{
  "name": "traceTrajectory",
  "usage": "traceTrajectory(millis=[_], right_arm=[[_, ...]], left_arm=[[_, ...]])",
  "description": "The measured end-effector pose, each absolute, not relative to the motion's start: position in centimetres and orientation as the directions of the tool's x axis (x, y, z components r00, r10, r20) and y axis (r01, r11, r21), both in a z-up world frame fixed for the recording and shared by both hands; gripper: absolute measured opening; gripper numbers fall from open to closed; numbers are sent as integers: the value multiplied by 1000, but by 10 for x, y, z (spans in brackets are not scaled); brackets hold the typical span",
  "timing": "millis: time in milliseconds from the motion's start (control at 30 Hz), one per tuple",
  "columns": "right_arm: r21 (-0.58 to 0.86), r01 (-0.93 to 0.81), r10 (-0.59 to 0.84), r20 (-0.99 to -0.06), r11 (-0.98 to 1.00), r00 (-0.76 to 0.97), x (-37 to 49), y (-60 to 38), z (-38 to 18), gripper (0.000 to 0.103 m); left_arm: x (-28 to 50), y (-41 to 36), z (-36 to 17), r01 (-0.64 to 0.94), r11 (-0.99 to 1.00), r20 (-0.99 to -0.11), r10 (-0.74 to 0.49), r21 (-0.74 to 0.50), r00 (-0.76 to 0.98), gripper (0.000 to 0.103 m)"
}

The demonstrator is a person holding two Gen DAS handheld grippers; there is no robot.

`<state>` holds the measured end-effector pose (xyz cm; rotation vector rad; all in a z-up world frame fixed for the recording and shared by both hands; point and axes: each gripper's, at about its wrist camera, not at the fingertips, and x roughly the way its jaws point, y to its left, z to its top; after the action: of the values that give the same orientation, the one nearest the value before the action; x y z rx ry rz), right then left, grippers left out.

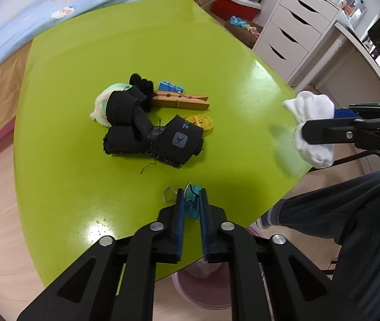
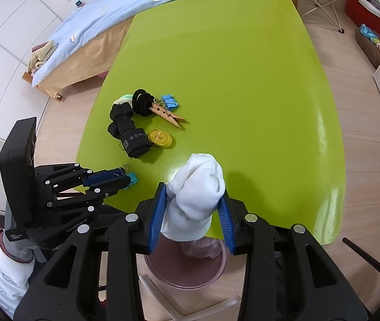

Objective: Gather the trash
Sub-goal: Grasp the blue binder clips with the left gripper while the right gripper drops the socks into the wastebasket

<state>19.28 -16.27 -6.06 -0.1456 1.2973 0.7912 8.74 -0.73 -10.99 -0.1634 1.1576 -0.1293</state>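
Pinching a teal binder clip (image 1: 192,205) at the near edge of the green table (image 1: 216,53), the left gripper (image 1: 191,200) has its jaws closed on it, presumably to lift it clear; the right gripper (image 2: 193,208) clamps a rolled white sock (image 2: 198,187) above the pink bin (image 2: 184,270), seemingly ready to drop; black straps (image 1: 152,131), a wooden clothespin (image 1: 181,100) and yellow tape (image 1: 199,121) wait mid-table.

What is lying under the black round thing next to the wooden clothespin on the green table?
The black round thing rests on the clothespin's near end, beside a pale green-white bundle. Anything beneath it is covered.
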Motion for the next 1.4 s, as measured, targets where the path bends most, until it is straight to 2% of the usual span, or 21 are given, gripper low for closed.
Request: traceTrajectory(millis=[167, 567, 833, 1333, 1400], right_arm=[[316, -613, 450, -890, 724, 72, 185, -162, -56, 37], [274, -686, 493, -858, 674, 143, 142, -172, -22, 37], [225, -746, 500, -850, 627, 164, 100, -181, -8, 37], [240, -802, 481, -874, 546, 66, 44, -184, -38, 38], [257, -802, 487, -872, 540, 49, 43, -184, -40, 41]], left_arm=[[80, -11, -99, 27, 982, -891, -179, -185, 417, 1], [34, -21, -47, 43, 986, -838, -158, -160, 522, 1], [5, -36, -33, 48, 986, -818, -160, -161, 552, 1], [-43, -46, -30, 35, 986, -811, -156, -165, 563, 1], [-44, -47, -30, 37, 985, -812, -160, -168, 561, 1]])
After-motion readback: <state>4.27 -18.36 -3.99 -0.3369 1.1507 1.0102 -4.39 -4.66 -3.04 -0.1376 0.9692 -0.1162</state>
